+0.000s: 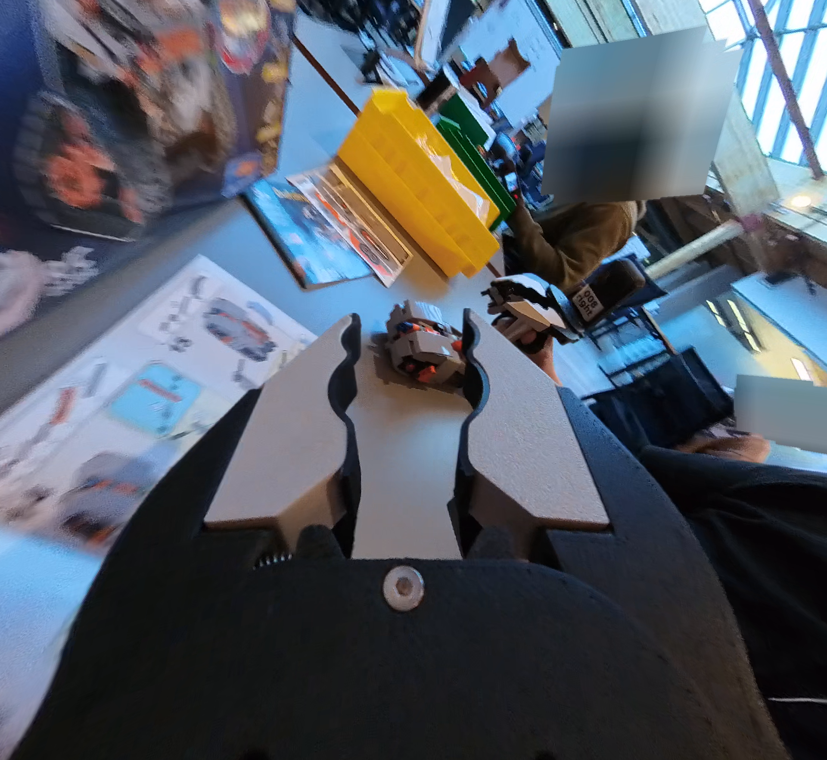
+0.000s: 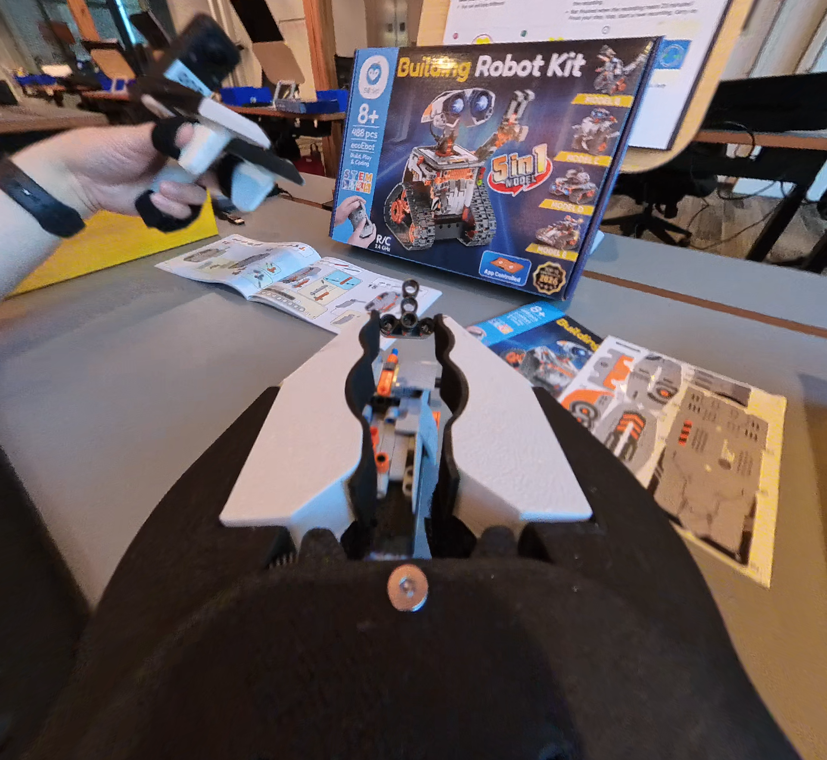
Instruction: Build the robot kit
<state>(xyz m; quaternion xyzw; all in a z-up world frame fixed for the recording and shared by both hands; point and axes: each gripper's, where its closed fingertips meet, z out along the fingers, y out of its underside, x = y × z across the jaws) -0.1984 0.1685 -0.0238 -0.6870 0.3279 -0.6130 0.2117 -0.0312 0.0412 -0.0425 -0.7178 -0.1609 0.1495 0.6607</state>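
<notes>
The right gripper [image 2: 407, 326] squeezes a small black plastic piece with round holes [image 2: 408, 321] between its tips. A grey and orange toy brick model [image 2: 398, 420] sits between its white fingers too, but I cannot tell if they touch it. The left gripper [image 1: 411, 326] has its jaws apart with nothing in them, above the grey table [image 1: 402, 447]. Far behind stands a big blue toy robot box [image 2: 488, 165], with an open paper booklet [image 2: 295, 279] lying near it. A yellow plastic bin [image 1: 420, 188] sits farther back.

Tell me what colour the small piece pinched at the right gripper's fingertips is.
Black piece, clearest in the right wrist view.
</notes>
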